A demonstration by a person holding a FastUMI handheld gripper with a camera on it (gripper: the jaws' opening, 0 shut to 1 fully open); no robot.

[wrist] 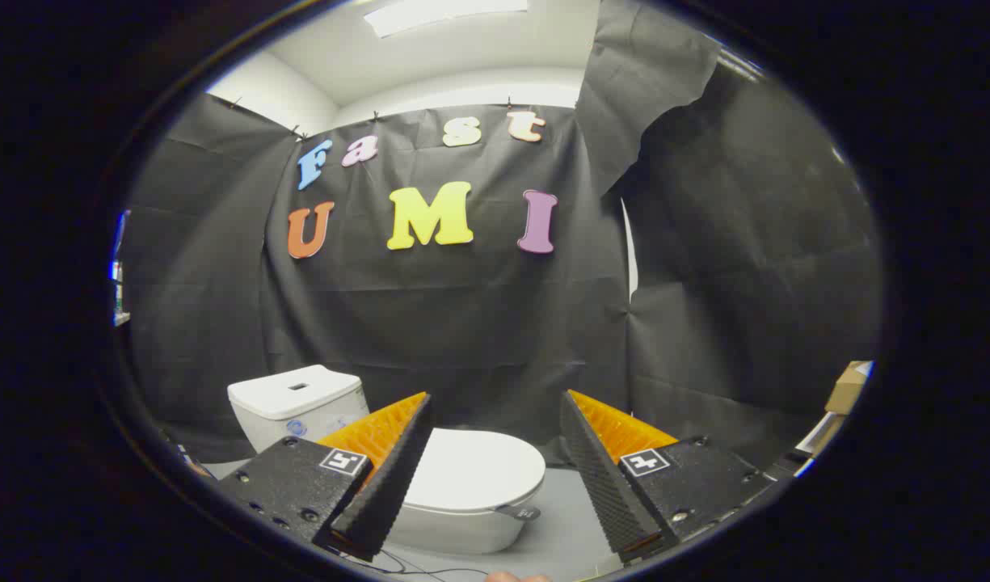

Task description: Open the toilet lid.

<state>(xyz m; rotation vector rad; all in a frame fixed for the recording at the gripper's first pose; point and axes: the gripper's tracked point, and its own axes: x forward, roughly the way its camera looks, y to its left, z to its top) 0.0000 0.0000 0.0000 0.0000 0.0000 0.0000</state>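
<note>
A white toilet stands on the grey floor against the black cloth wall. Its lid (478, 473) lies flat and closed over the bowl, with a small dark tab (520, 512) at the front rim. The tank (297, 400) rises behind it, to the left. My gripper (495, 408) hovers above and in front of the toilet, open wide, with nothing between its fingers. The left finger (385, 477) covers the lid's left part; the right finger (604, 477) stands to the right of the bowl. The lid shows in the gap, below and beyond the fingers.
Black cloth walls close in behind and to the right of the toilet. A cardboard box (846, 388) sits at the far right. Grey floor (563, 533) spreads in front of the bowl. Thin cables (406, 564) run on the floor near me.
</note>
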